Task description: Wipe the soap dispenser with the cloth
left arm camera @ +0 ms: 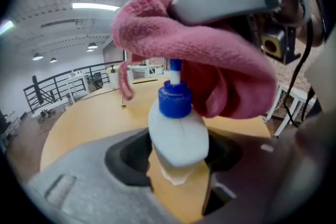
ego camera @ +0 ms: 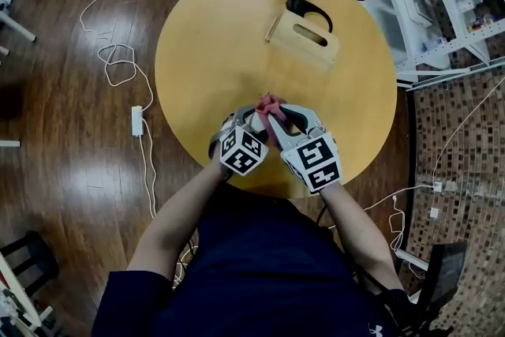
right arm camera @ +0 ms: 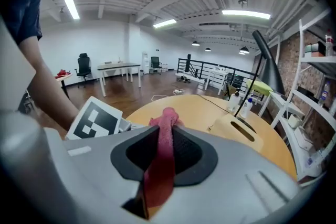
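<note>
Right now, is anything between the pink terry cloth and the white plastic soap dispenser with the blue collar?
Nothing visible: the pink terry cloth in the right gripper hangs over the pump of the white soap dispenser, which the left gripper holds.

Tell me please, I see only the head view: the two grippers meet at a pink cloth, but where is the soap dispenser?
Observer: The left gripper view shows it. The soap dispenser is held off the table by the left gripper, whose fingers are closed on its white body.
Operator: Does the cloth touch it?
Observer: Yes. The pink cloth lies over the pump top; the blue collar below it is uncovered.
Operator: How does the right gripper hold the cloth?
Observer: In the right gripper view, the right gripper has its fingers shut on a narrow fold of it.
</note>
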{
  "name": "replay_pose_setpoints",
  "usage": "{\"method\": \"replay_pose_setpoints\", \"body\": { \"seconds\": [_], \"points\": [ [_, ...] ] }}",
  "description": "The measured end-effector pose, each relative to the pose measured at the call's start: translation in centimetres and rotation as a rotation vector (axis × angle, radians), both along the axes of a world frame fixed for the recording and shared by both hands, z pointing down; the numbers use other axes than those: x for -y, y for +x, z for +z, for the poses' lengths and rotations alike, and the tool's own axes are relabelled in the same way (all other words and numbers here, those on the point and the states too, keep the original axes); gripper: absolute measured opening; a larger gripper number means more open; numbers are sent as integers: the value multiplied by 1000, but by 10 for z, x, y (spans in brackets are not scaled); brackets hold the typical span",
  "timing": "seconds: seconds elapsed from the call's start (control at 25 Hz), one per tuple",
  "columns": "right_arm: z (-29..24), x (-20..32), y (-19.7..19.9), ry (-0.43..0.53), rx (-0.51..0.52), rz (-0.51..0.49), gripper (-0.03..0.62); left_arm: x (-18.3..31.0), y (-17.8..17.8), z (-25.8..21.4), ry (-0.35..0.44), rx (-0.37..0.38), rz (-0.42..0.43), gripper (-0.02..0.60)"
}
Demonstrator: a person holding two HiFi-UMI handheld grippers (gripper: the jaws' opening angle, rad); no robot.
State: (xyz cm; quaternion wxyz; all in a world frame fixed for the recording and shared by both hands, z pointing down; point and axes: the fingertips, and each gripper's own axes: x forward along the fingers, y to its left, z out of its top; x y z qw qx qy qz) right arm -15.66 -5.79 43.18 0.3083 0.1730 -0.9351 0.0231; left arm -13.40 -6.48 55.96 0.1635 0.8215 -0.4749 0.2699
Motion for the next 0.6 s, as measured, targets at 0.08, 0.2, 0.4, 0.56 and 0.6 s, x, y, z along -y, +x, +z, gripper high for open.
{"method": "replay_pose_setpoints", "body": {
  "seconds": [0.08,0.2,0.4,0.56,0.6],
  "points": [
    [4,9,8,-10,11,48,72,0,0,0,0,0,5,268],
    [10,34,37,-32,-16,167,72,1,-1,0,1,-3,11,268],
    [-22,34,34,-33,81,178,72,0,-3,1,0,-2,13,268],
    [-23,-5,-13,4,54,13,72,0,-6,0,-2,-2,11,268],
    [-13,-7,-15,7,26,4,72,0,-5,0,-4,-1,12,268]
  ]
}}
